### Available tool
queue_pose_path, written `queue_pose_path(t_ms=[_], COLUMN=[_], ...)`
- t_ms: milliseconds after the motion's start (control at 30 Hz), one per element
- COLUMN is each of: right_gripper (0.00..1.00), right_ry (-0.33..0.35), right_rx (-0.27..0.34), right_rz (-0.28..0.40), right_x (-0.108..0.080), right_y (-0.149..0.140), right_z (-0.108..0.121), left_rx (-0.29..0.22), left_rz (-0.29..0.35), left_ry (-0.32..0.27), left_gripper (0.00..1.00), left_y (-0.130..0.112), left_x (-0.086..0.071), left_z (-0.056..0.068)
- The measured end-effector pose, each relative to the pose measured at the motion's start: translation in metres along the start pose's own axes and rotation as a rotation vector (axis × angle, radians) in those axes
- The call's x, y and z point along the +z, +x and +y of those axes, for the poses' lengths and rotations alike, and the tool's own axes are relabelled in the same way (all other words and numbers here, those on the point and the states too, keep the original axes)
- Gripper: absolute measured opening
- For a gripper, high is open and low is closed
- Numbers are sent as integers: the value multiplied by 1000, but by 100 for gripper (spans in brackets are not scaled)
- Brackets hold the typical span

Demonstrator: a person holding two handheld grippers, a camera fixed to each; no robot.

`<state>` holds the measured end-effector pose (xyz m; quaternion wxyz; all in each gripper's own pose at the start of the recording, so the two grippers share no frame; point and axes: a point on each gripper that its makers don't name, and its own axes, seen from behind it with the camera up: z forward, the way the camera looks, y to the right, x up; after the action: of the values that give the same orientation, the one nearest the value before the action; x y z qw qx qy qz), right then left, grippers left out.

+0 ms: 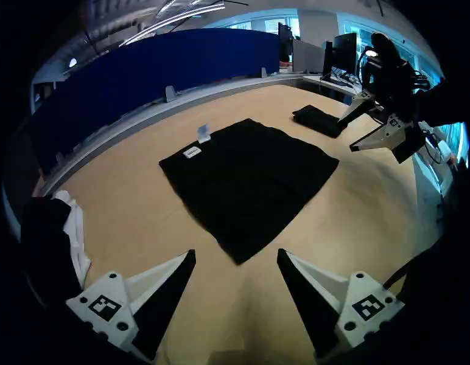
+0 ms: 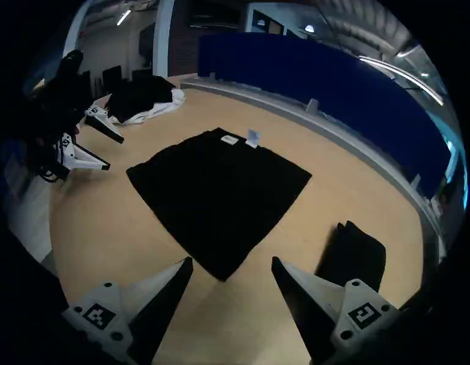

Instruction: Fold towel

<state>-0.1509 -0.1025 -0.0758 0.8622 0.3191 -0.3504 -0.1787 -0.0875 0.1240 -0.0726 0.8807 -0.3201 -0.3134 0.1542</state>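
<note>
Black towel (image 1: pixel 250 182): laid flat on the wooden table (image 1: pixel 131 207), seen at 12 o'clock from both grippers, near corner just ahead. Left gripper (image 1: pixel 235 252): held spread, nothing grasped. Right gripper (image 2: pixel 231 260): held spread, nothing grasped.

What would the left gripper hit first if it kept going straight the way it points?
Probably the near corner of the black towel, lying flat on the table just ahead of the open left gripper; its height is hard to judge.
</note>
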Motion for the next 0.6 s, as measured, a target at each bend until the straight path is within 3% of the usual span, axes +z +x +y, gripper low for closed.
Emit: queue_pose_path(t_ms=[200,600], right_gripper=[100,98], right_ry=[16,45], right_rx=[10,21], right_rz=[-14,-48], right_x=[14,33], right_y=[-12,-34], right_z=[-3,-9], left_rx=[-12,-4], left_rz=[-31,-68], left_ry=[-12,-37], left_gripper=[100,99], left_y=[-13,-25], left_x=[18,35], left_z=[0,6])
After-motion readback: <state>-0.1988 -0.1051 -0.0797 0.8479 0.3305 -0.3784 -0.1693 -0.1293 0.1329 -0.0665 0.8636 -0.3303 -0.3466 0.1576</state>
